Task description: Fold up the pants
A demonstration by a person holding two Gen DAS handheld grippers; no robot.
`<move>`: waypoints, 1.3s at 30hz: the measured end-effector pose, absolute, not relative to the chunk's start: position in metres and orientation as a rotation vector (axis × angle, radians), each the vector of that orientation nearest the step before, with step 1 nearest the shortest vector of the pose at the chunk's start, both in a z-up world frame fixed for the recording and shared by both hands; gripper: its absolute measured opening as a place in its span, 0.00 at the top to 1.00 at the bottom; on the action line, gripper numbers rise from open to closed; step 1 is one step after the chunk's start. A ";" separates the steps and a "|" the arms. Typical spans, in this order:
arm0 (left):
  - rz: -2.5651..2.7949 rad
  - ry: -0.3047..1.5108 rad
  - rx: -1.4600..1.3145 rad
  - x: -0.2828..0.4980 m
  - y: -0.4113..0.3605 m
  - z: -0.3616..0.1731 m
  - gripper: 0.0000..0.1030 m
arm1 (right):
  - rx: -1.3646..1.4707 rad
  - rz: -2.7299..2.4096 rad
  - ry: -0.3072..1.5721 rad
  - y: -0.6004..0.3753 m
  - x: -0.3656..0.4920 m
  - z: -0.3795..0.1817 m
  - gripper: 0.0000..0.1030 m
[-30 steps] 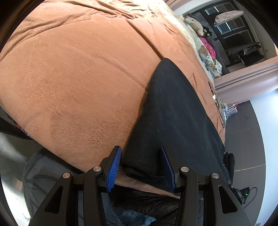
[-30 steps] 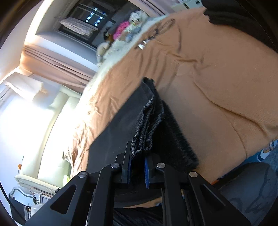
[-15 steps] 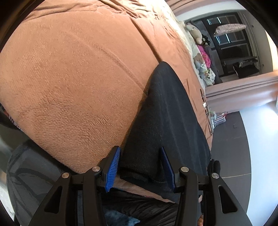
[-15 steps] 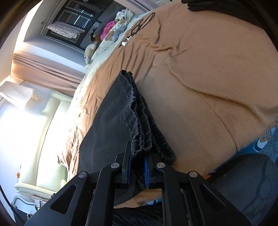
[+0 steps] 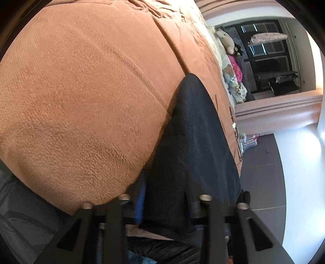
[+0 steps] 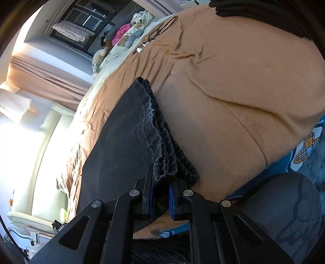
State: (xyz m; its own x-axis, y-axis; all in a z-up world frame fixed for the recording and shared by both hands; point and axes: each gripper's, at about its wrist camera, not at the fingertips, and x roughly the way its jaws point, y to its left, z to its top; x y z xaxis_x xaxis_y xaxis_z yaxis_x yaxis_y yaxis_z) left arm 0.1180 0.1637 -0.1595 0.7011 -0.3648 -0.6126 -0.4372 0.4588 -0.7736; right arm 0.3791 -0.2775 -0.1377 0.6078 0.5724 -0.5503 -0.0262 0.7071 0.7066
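Dark grey pants lie in a long strip on the orange blanket of a bed. My left gripper is at their near end with its jaws closing. The cloth fills the gap, touches the blue pad of the left finger and covers the right one. In the right wrist view the same pants show a bunched ribbed edge. My right gripper is shut on that edge near the bed's front side.
Soft toys and a black cord lie at the far end of the blanket. A black garment rests at the top right. A person's grey-clad leg is close by at the lower right, beside a blue printed sheet.
The left jaws have narrowed onto the pants' near end, and that view has rolled a little. The right gripper keeps its hold, and the ribbed edge has sunk closer to the blanket.
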 end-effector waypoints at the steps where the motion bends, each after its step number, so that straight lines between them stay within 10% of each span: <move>1: 0.047 0.834 -1.135 0.116 0.164 -0.160 0.79 | 0.707 0.374 0.858 -0.277 0.376 -0.135 0.92; 24: 0.059 0.803 -1.178 0.100 0.157 -0.160 0.71 | 0.485 0.347 0.688 -0.238 0.332 -0.058 0.85; 39: 0.071 0.778 -1.115 0.103 0.153 -0.141 0.80 | 0.199 0.619 0.888 -0.068 0.361 -0.092 0.85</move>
State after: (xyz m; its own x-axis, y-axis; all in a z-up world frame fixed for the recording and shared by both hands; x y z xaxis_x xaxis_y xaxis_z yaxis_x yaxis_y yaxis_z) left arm 0.1034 0.1530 -0.1415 0.7390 -0.3202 -0.5928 -0.4218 0.4662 -0.7777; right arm 0.3612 -0.0681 -0.0918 0.4706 0.5813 -0.6638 -0.4214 0.8090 0.4098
